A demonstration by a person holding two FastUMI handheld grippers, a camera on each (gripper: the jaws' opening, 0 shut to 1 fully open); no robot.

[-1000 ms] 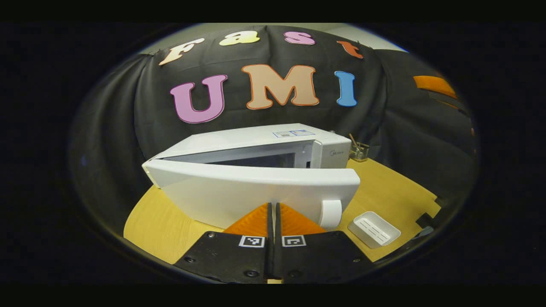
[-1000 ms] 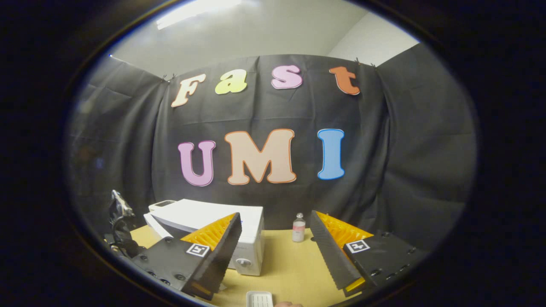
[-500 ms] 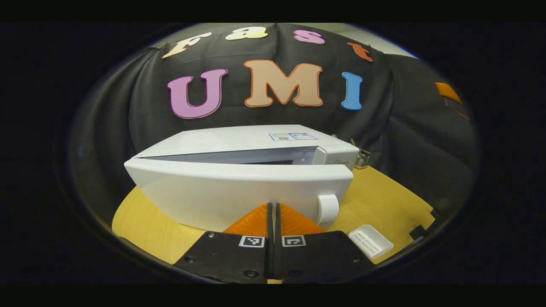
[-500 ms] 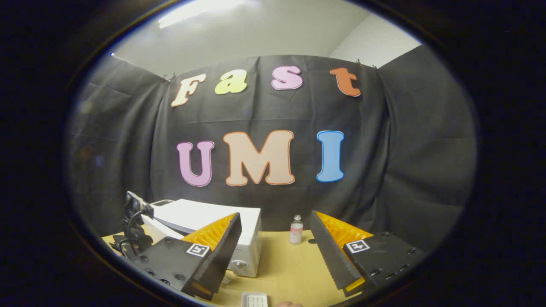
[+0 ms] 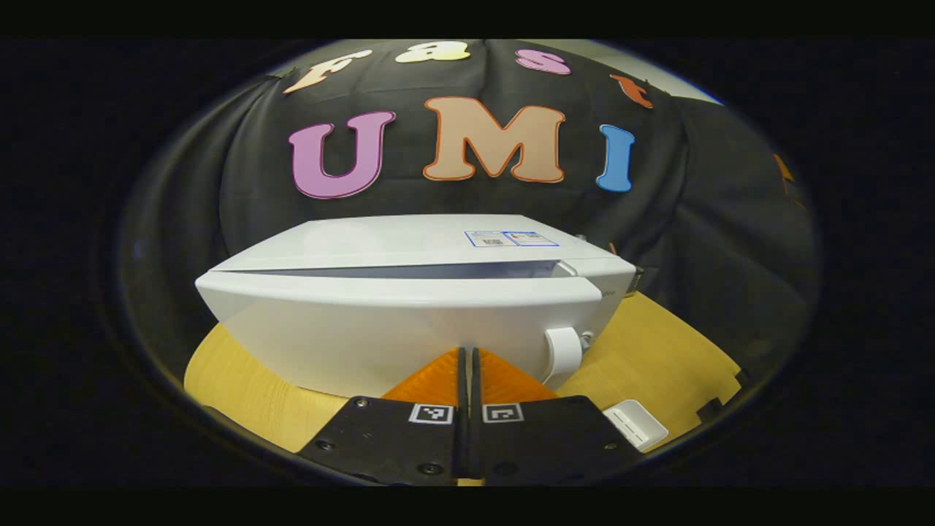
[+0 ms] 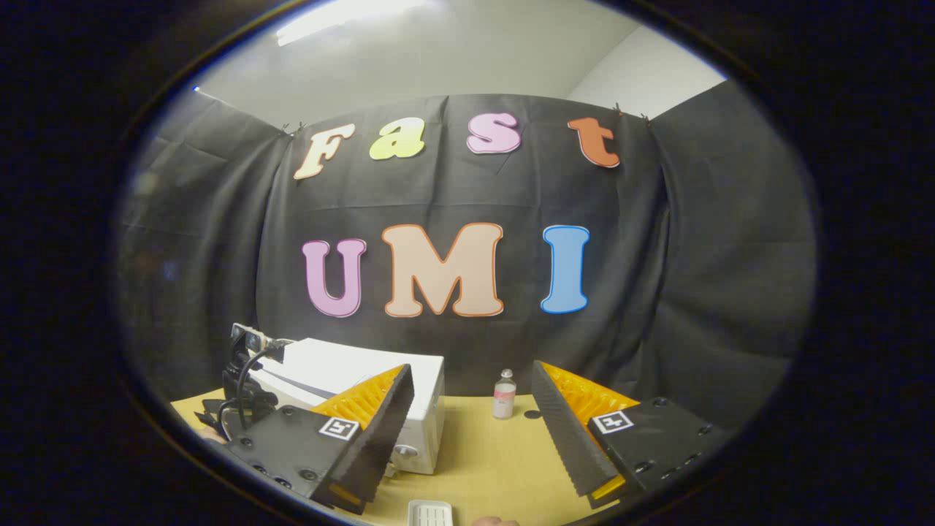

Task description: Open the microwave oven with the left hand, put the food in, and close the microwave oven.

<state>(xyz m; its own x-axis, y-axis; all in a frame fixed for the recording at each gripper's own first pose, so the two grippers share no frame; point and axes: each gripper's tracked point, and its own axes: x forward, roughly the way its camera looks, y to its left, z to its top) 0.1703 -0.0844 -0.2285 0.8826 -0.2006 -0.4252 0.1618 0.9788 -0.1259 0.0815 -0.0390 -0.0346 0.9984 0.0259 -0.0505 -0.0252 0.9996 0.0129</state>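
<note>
**Microwave door a sliver from shut**

My left gripper (image 5: 467,358), fingers pressed together and holding nothing, rests its tips against the front of the microwave door (image 5: 394,329), just left of the round knob (image 5: 563,352). The door stands slightly ajar from the microwave oven (image 5: 409,241) ahead of me on the counter (image 5: 657,343). It looks rigid, smooth and light on its hinge; a flat push near its free edge should serve better than any pinch. My right gripper (image 6: 471,431) hangs wide and empty, the oven beyond its left finger. The cavity is hidden, so I cannot tell whether the food is inside. A white tray (image 5: 634,424) is cut off at the edge.
</note>
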